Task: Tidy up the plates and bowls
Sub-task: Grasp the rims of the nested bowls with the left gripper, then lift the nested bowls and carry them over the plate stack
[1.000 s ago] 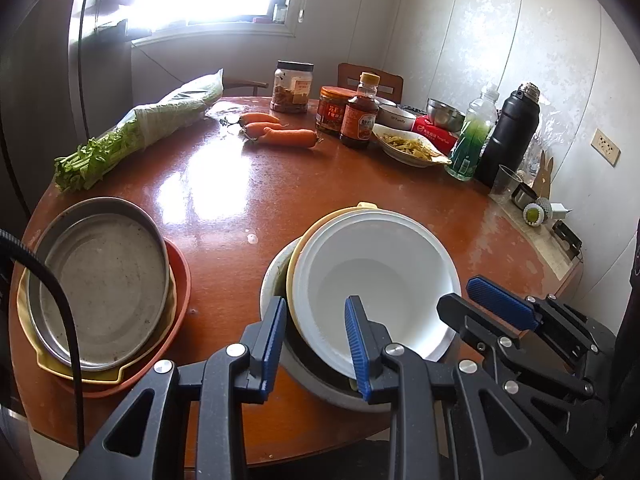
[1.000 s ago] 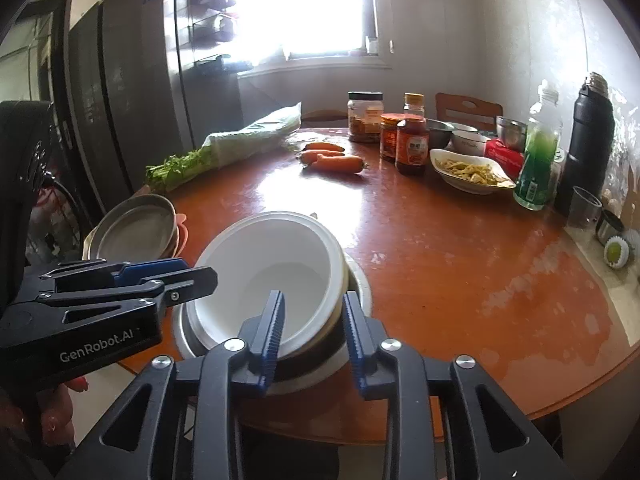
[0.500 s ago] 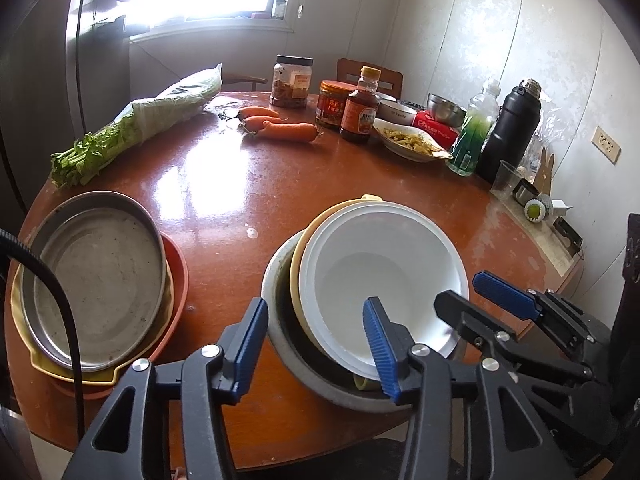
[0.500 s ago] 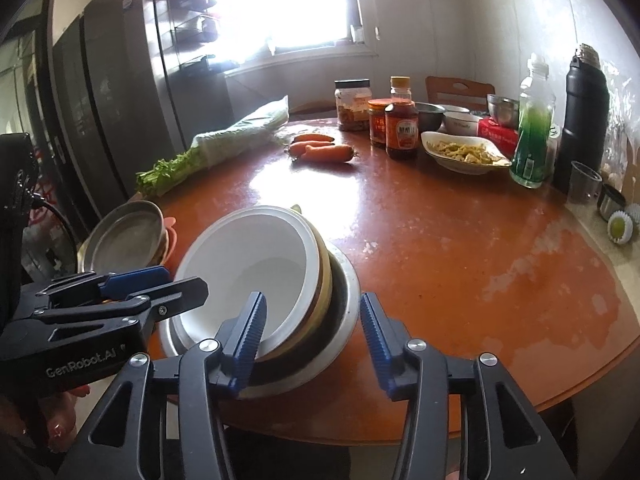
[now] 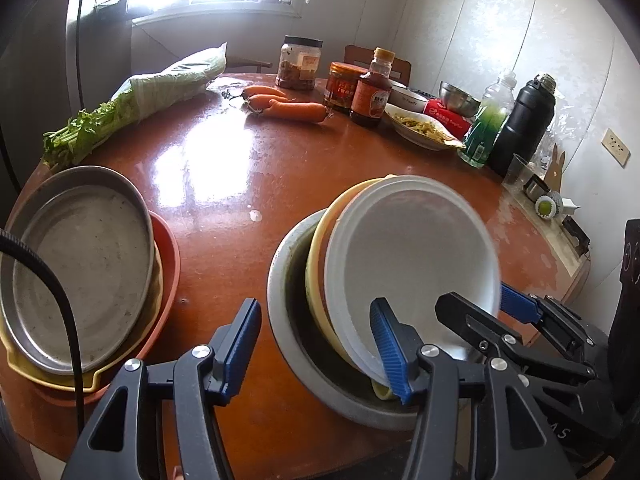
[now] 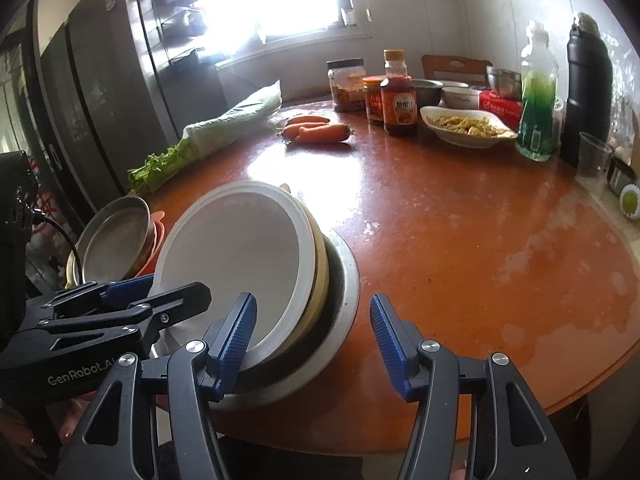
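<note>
**Both claws spreading at the bowl stack**

Left claw (image 5: 316, 344) and right claw (image 6: 312, 340) are ours to report first: we see both sets of jaws opening. The left claw's right pad sits in front of the white bowl's near rim and its left pad over bare bench; the pads do not press the stack. The right claw's left pad overlaps the stack's near edge and its right pad stands clear over the bench, again with no squeeze.

We count two stacks. The near one has three nested pieces: a white bowl (image 5: 416, 256) tilted inside a yellow bowl (image 5: 320, 256), both lying in a metal basin (image 5: 280, 292) at the near edge of the round red-brown bench (image 5: 224, 184). The white bowl looks plain and empty. The second stack, to the left, has a metal plate (image 5: 84, 256) on a yellow dish (image 5: 48, 376) on a red dish (image 5: 170, 256).

Further back we count three carrots (image 5: 296, 110), one bunch of bagged greens (image 5: 160, 92), two jars (image 5: 300, 64), one sauce bottle (image 5: 374, 94), one plate of food (image 5: 424, 130), one green bottle (image 5: 488, 124) and one black flask (image 5: 524, 124). Each claw shows in the other's view, close beside the near stack.
</note>
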{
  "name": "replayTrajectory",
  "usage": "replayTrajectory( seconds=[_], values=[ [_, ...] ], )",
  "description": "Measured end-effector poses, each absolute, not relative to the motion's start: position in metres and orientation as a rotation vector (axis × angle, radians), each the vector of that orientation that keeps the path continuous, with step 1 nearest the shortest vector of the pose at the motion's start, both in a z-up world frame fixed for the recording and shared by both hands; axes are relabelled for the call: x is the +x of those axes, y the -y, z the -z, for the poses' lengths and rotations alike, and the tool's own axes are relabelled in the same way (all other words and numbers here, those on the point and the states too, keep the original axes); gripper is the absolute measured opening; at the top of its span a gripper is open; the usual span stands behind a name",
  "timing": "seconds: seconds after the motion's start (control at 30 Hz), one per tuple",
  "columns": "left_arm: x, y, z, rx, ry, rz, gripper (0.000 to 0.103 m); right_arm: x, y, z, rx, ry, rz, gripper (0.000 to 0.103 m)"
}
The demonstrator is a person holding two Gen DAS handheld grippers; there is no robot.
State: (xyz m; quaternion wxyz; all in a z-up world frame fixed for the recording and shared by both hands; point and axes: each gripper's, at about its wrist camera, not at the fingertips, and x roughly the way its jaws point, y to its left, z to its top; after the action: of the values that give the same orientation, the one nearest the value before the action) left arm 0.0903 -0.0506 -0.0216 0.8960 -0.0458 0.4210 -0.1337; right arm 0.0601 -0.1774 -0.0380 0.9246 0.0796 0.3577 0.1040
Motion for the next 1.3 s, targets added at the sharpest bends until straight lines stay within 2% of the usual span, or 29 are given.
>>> replayTrajectory(
  seconds=[0.33, 0.47, 0.7, 1.3],
  values=[
    [0.102, 0.047, 0.031, -0.134, -0.892, 0.295, 0.059, 0.070, 0.183, 0.049, 0.227, -0.745, -0.269, 0.060],
    [0.103, 0.050, 0.034, -0.141, -0.894, 0.303, 0.059, 0.071, 0.183, 0.051, 0.246, -0.743, -0.302, 0.049],
    [0.102, 0.055, 0.033, -0.154, -0.893, 0.324, 0.049, 0.068, 0.183, 0.049, 0.229, -0.744, -0.297, 0.044],
    [0.089, 0.051, 0.017, -0.150, -0.853, 0.329, 0.049, 0.056, 0.179, 0.034, 0.212, -0.713, -0.289, 0.044]
  ],
)
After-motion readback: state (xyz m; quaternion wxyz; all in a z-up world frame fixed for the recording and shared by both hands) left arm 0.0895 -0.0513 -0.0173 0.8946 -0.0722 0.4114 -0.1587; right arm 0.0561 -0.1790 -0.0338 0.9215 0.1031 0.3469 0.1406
